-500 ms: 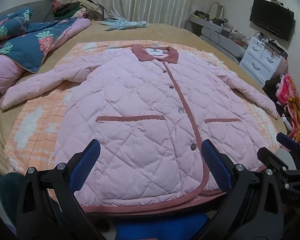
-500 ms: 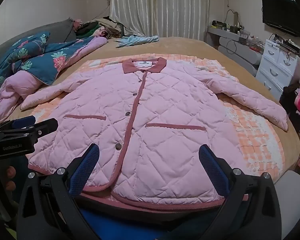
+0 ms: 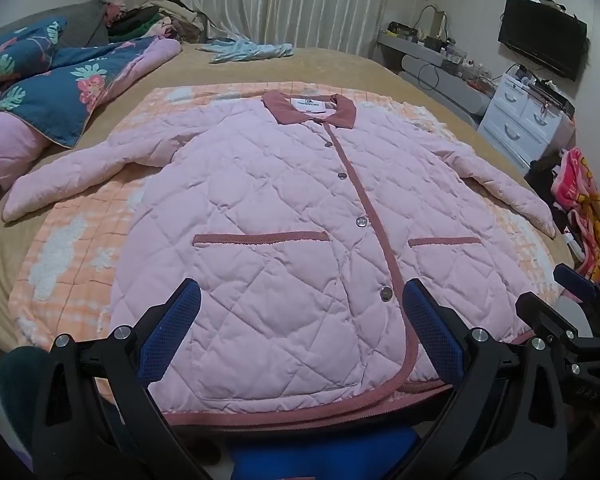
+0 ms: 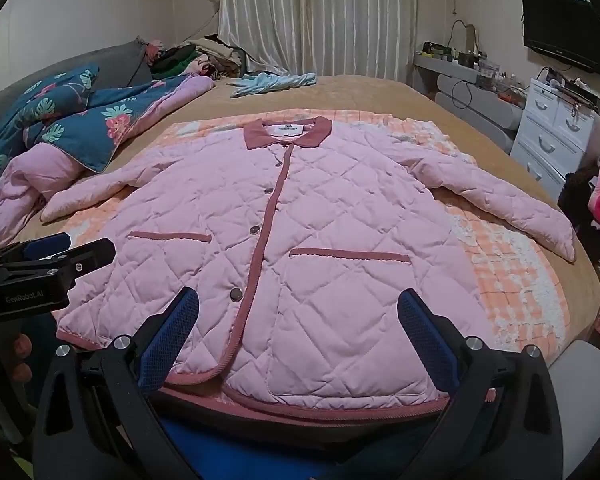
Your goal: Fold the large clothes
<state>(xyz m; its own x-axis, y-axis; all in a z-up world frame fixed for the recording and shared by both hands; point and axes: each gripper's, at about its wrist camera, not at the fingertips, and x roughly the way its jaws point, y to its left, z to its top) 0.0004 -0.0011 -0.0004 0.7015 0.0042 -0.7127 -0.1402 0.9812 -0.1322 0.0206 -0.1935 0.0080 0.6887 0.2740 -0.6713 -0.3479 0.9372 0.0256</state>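
A pink quilted jacket (image 3: 284, 216) (image 4: 324, 240) with a dusty-rose collar, placket and pocket trims lies buttoned and face up on the bed, both sleeves spread outwards, hem nearest me. My left gripper (image 3: 300, 320) hovers over the left half of the hem, open, nothing between its blue pads. Over the right half of the hem my right gripper (image 4: 296, 324) is likewise open and holds nothing. Each gripper shows at the edge of the other's view: the right gripper (image 3: 580, 320) and the left gripper (image 4: 48, 268).
An orange-and-white checked blanket (image 3: 72, 256) lies under the jacket on the tan bed (image 4: 380, 96). A floral duvet (image 3: 60, 92) is piled at left, a light blue garment (image 4: 276, 80) at the far end. White drawers (image 4: 556, 136) and a wall television (image 4: 560, 28) stand at right.
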